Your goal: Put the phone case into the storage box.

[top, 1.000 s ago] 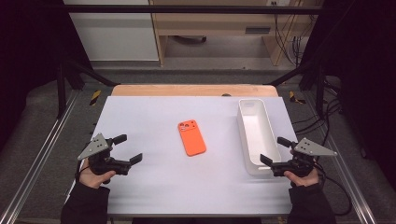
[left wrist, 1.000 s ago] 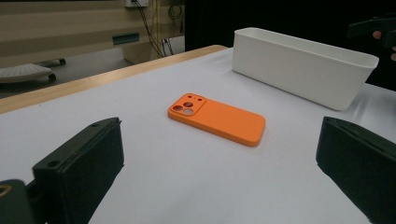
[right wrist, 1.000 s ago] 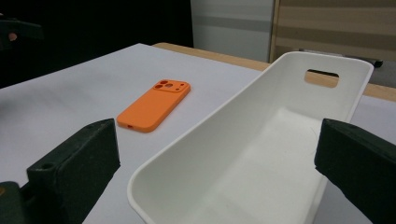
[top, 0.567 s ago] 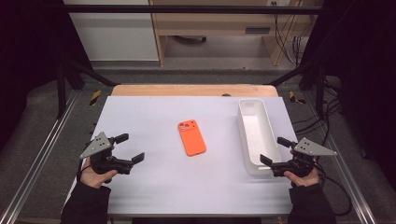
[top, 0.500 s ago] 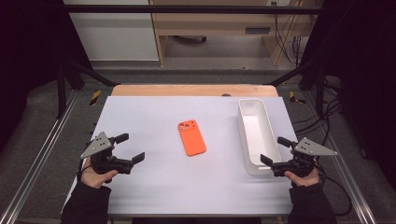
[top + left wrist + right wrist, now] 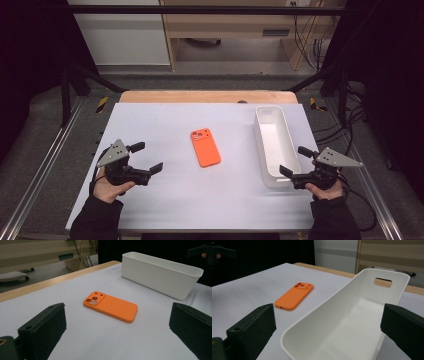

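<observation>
I count one orange phone case, one long white bin, and two grippers on my tabletop. The phone case lies flat, camera cutouts facing up, near the middle of the white surface, with the bin standing to its right, apart from it.

My left gripper sits low at the left side, its fingers spread wide with nothing between them. In the left gripper view the phone case lies ahead of the fingers, centred in the gap but clear of both, with the bin beyond it.

My right gripper sits at the near right end of the bin, fingers also wide apart and gripping nothing. In the right gripper view the bin's near end lies between the fingers, and the phone case lies off to the left, beyond the left finger and well apart from it.
</observation>
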Demonstrator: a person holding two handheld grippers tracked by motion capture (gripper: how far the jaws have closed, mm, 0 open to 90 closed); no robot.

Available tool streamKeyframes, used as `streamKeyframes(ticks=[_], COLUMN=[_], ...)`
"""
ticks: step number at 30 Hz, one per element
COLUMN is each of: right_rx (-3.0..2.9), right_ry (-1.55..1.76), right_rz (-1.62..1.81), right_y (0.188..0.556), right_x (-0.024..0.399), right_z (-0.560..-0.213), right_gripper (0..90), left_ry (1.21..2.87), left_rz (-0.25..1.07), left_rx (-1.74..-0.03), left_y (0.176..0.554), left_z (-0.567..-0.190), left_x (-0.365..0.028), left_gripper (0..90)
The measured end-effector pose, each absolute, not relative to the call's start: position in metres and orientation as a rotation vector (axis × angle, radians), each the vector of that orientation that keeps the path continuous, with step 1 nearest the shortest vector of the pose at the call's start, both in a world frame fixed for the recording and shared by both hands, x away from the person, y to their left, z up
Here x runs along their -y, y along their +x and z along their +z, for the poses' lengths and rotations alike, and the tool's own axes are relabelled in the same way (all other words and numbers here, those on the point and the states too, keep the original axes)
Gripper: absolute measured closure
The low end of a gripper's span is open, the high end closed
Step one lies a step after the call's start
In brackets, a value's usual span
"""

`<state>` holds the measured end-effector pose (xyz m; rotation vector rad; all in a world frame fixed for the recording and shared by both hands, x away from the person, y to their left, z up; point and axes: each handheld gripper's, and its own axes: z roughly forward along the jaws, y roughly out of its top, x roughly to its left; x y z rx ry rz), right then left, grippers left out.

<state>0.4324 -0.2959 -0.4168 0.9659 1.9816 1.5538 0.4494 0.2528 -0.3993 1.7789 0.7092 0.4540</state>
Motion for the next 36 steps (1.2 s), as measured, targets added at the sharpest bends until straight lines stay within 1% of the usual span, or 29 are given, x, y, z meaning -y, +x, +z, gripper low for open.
streamKeyframes(ticks=[16, 36], right_rx=[-1.992, -1.993], right_ry=[0.967, 0.966], right_rz=[1.545, 1.54], right_y=[0.433, 0.433], right_x=[0.294, 0.294], right_z=[-0.418, -0.418], right_gripper=[0.4, 0.4], left_ry=[1.811, 1.897], left_rz=[0.439, 0.356], left_rx=[-0.712, -0.672], left_y=[0.46, 0.486], left_z=[-0.393, -0.396], left_x=[-0.226, -0.168], left_gripper=[1.5, 2.8])
